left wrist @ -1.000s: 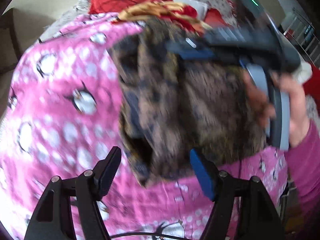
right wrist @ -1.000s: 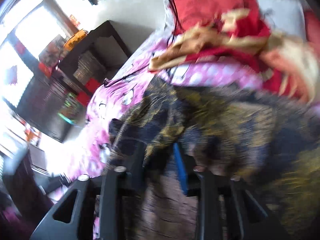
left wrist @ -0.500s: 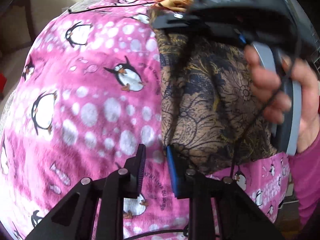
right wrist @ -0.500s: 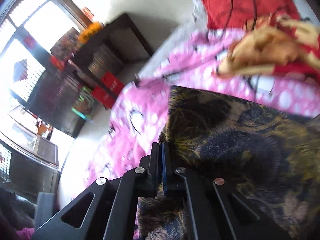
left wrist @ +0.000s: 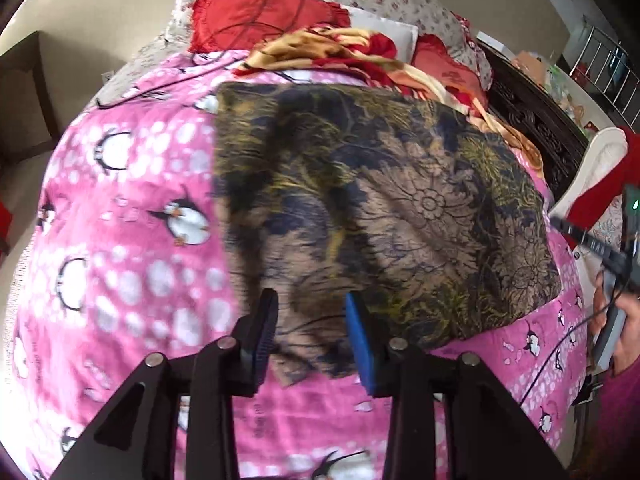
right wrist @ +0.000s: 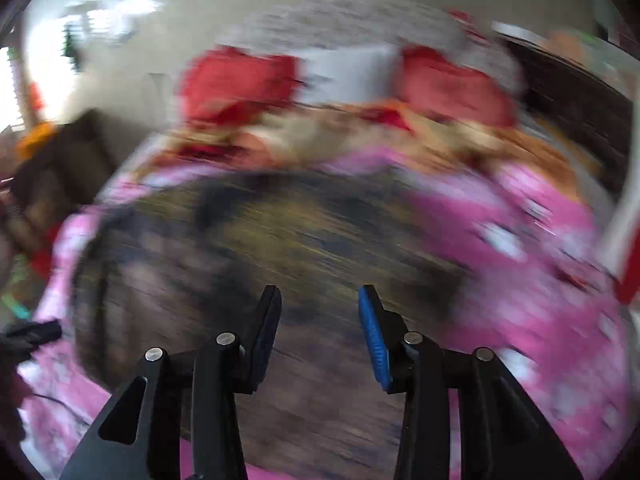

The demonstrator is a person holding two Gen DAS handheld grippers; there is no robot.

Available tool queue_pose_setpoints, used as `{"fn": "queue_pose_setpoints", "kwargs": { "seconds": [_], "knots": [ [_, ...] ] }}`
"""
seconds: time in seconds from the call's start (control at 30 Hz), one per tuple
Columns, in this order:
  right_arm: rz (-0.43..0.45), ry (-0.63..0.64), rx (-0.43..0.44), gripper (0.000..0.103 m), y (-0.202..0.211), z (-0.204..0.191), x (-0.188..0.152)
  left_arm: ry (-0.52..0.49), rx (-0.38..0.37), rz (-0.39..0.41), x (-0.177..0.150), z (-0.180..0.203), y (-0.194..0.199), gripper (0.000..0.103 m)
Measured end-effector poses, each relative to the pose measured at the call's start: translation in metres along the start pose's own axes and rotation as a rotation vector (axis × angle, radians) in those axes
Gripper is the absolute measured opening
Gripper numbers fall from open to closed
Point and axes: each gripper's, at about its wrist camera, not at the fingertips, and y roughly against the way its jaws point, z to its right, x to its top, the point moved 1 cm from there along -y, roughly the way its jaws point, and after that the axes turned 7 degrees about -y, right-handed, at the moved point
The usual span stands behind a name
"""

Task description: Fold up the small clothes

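Observation:
A brown, black and gold floral garment (left wrist: 380,216) lies spread flat on the pink penguin blanket (left wrist: 132,248). My left gripper (left wrist: 312,320) is open and empty, hovering above the garment's near edge. In the blurred right wrist view the same garment (right wrist: 280,248) lies below my right gripper (right wrist: 318,320), which is open and empty. The right gripper's handle and the hand holding it show at the right edge of the left wrist view (left wrist: 612,280).
Red pillows (left wrist: 260,16) and a crumpled red and yellow cloth (left wrist: 344,52) lie at the head of the bed. A dark carved bed frame (left wrist: 536,120) runs along the right. A black cable (left wrist: 160,88) crosses the blanket's far left.
Both grippers were shut on the garment's edge half a second ago; both have opened and let it go. The garment now lies flat, and both grippers have pulled back from it.

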Motion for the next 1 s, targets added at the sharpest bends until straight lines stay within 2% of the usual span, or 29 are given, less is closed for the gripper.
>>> {"fn": "queue_pose_setpoints", "kwargs": {
  "seconds": [0.1,0.23,0.33,0.47,0.5,0.57,0.67,0.7,0.73,0.77,0.83,1.0],
  "knots": [
    [-0.05,0.006,-0.024,0.033,-0.013,0.017,-0.012,-0.036,0.056,-0.008,0.007,0.017,-0.01,0.044],
    [-0.04,0.013,0.058,0.032,-0.017,0.019,-0.012,-0.059,0.106,-0.022,0.006,0.03,-0.021,0.052],
    [-0.093,0.003,0.051,0.0,-0.028,0.018,-0.012,-0.07,0.145,-0.038,0.004,0.035,-0.026,0.054],
    [-0.025,-0.045,0.115,0.0,0.007,0.035,-0.016,-0.08,0.173,-0.042,0.002,0.038,-0.026,0.054],
    [-0.017,-0.082,0.158,0.0,0.02,0.042,-0.019,-0.083,0.172,-0.04,0.002,0.039,-0.026,0.054],
    [-0.03,-0.117,0.182,0.0,0.028,0.051,-0.024,-0.091,0.181,-0.038,0.001,0.04,-0.027,0.054],
    [-0.082,-0.123,0.154,0.0,0.015,0.058,-0.036,-0.099,0.194,-0.041,0.0,0.04,-0.029,0.054],
    [-0.098,-0.134,0.171,0.0,0.011,0.059,-0.04,-0.098,0.196,-0.04,-0.001,0.04,-0.029,0.054],
    [-0.105,-0.147,0.19,0.003,0.012,0.06,-0.041,-0.098,0.195,-0.036,-0.001,0.04,-0.029,0.054],
    [-0.108,-0.154,0.196,0.018,0.013,0.061,-0.043,-0.096,0.193,-0.035,-0.001,0.04,-0.029,0.055],
    [-0.081,-0.154,0.194,0.036,0.021,0.061,-0.048,-0.089,0.191,-0.037,-0.001,0.039,-0.03,0.057],
    [-0.127,-0.157,0.166,0.036,0.013,0.059,-0.06,-0.101,0.194,-0.041,-0.001,0.04,-0.03,0.058]
  ]
}}
